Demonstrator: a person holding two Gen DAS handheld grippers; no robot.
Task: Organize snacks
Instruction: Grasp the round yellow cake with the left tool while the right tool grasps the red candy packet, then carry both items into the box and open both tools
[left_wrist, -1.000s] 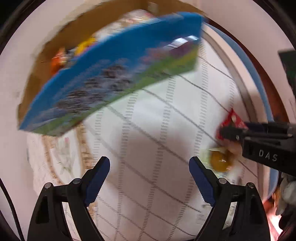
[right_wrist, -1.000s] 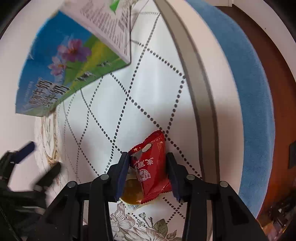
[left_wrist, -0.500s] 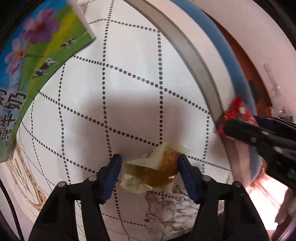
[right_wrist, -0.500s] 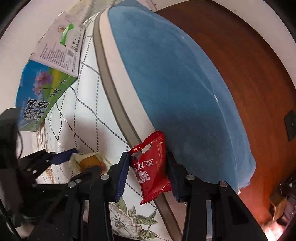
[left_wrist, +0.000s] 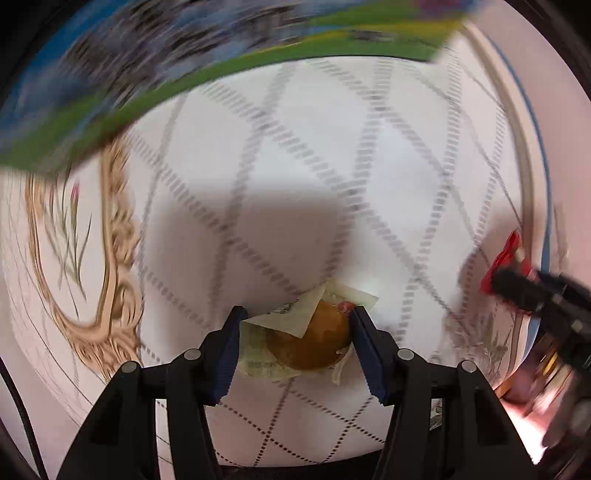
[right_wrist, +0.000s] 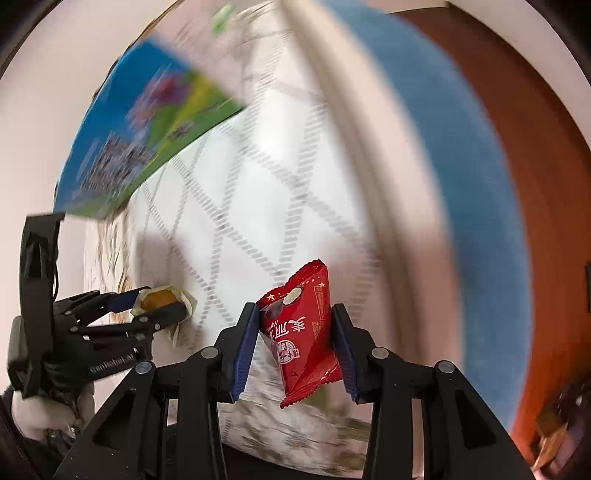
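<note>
- The left gripper (left_wrist: 295, 332) sits at the bottom centre of the left wrist view, its two blue-padded fingers (left_wrist: 229, 350) clamped on a clear-wrapped golden-brown pastry (left_wrist: 308, 341).
- The pastry's crinkled wrapper sticks out past both pads, toward the top and the lower left of the grip.
- Behind it lies a white tablecloth (left_wrist: 295, 192) with a dotted diamond grid and a gold floral scroll at the left of the frame; motion blur smears the pattern.
- A blue and green carton (left_wrist: 147, 74) arcs across the top of the left wrist view, too blurred to read.
- At the right edge of that view the right gripper (left_wrist: 517, 291) shows from the side, with a strip of red packet (left_wrist: 508, 251) caught in its tip.
- In the right wrist view the right gripper (right_wrist: 295, 343) fills the bottom centre, its fingers (right_wrist: 245, 343) squeezing a red snack packet (right_wrist: 301, 332) printed with white characters and small stars.
- The packet stands roughly upright between the pads, its serrated top edge above them and its lower corner hanging below.
- At the lower left of this view the left gripper (right_wrist: 162, 306) appears from the side, clasping the pastry (right_wrist: 159, 297).
- The carton (right_wrist: 147, 136) occupies the upper left, well apart from both snacks.
- A blue band (right_wrist: 454, 166) curves down the right, with reddish-brown wood (right_wrist: 554, 184) beyond it.
</note>
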